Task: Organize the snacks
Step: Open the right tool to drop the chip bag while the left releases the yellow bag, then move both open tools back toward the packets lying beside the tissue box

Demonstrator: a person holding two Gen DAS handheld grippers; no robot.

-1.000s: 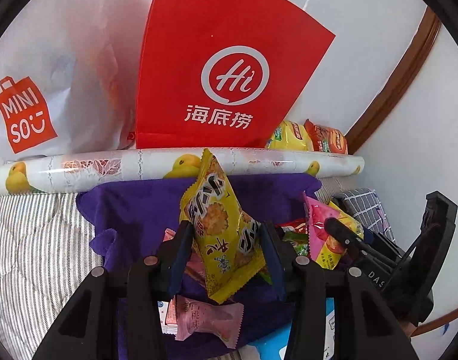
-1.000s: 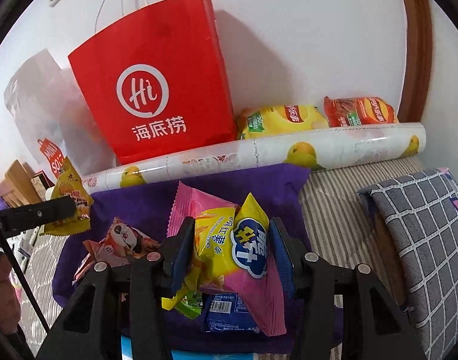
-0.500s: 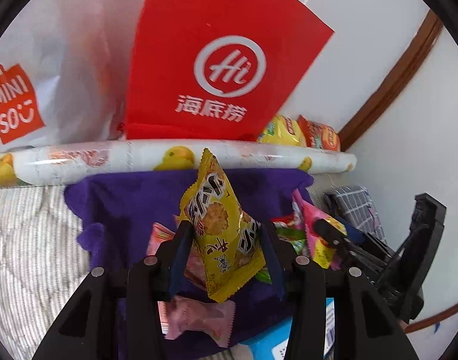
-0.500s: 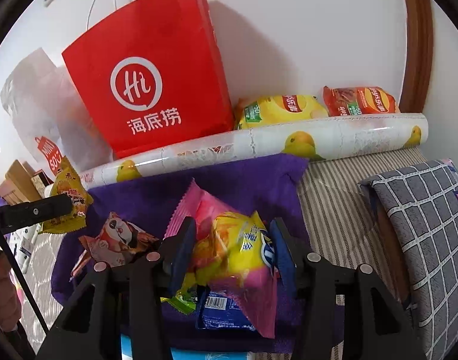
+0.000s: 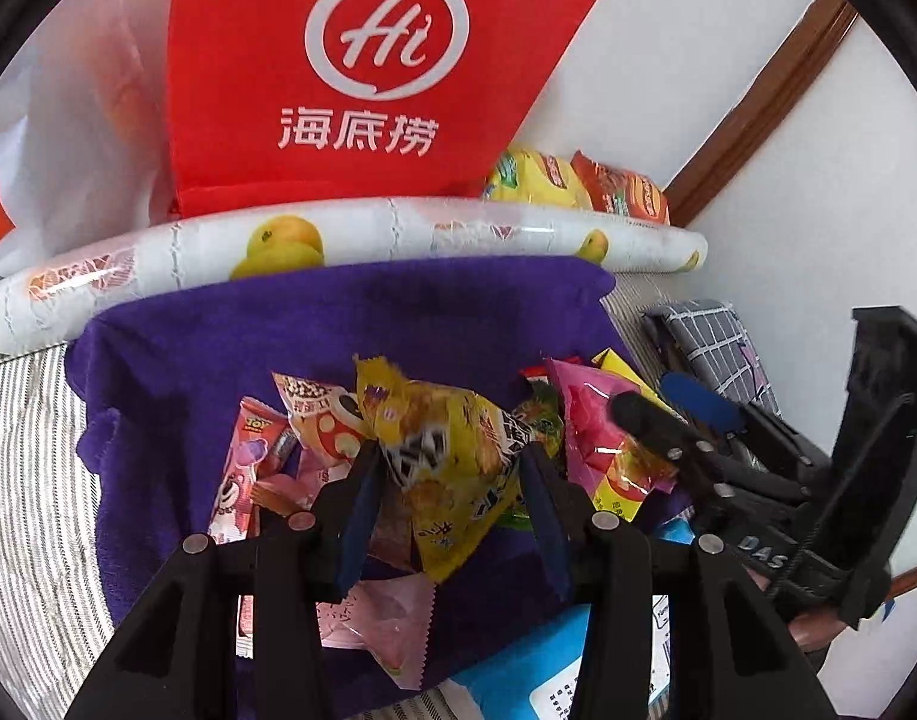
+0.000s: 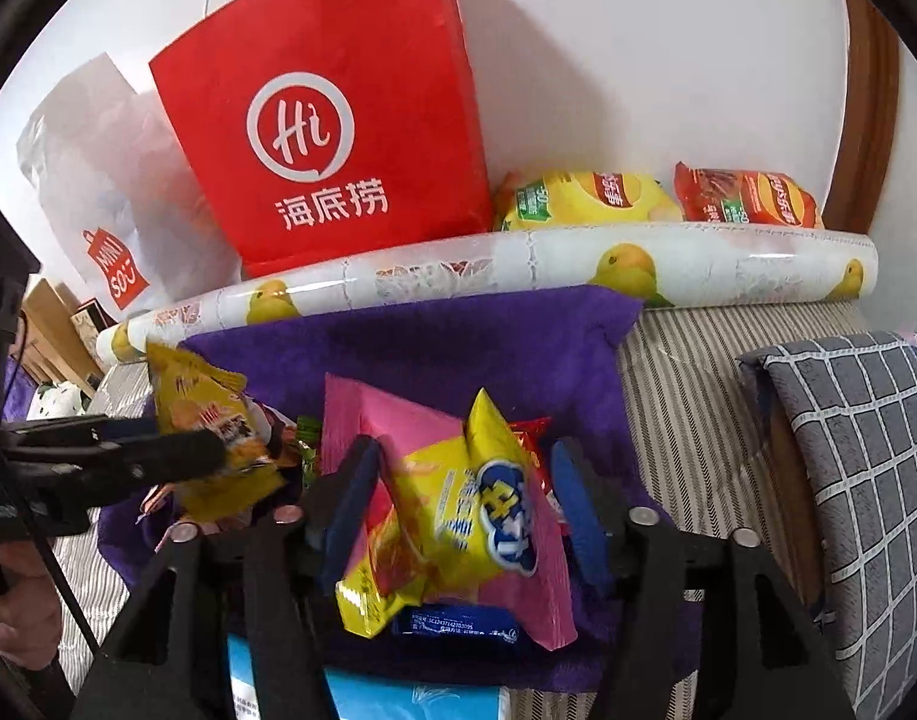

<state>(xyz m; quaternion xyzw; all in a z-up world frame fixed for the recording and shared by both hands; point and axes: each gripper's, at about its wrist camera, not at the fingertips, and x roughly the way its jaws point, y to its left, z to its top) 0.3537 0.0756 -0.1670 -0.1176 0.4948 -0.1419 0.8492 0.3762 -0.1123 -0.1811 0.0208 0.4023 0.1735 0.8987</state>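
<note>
My left gripper (image 5: pixel 449 489) is shut on a yellow packet with black checks (image 5: pixel 440 456), low over the snack pile on a purple cloth (image 5: pixel 278 348). In the right wrist view that packet (image 6: pixel 200 414) hangs at the left in the left gripper's fingers (image 6: pixel 158 450). My right gripper (image 6: pixel 461 501) has its jaws opening. A yellow and blue packet (image 6: pixel 476 510) lies between them on a pink packet (image 6: pixel 398 420), and the pads stand clear of both. Several more packets (image 5: pixel 278 456) lie on the cloth.
A red paper bag (image 6: pixel 338 120) and a white plastic bag (image 6: pixel 98 180) stand against the wall behind a fruit-print roll (image 6: pixel 518 270). Two chip bags (image 6: pixel 578 198) lie beside the red bag. A grey checked pillow (image 6: pixel 848 450) lies at the right, and a blue pack (image 6: pixel 410 696) lies below the grippers.
The left gripper came down and closer to the pile with the yellow packet. The right jaws widened, and the yellow and blue packet tipped out of their grip onto the pile.
</note>
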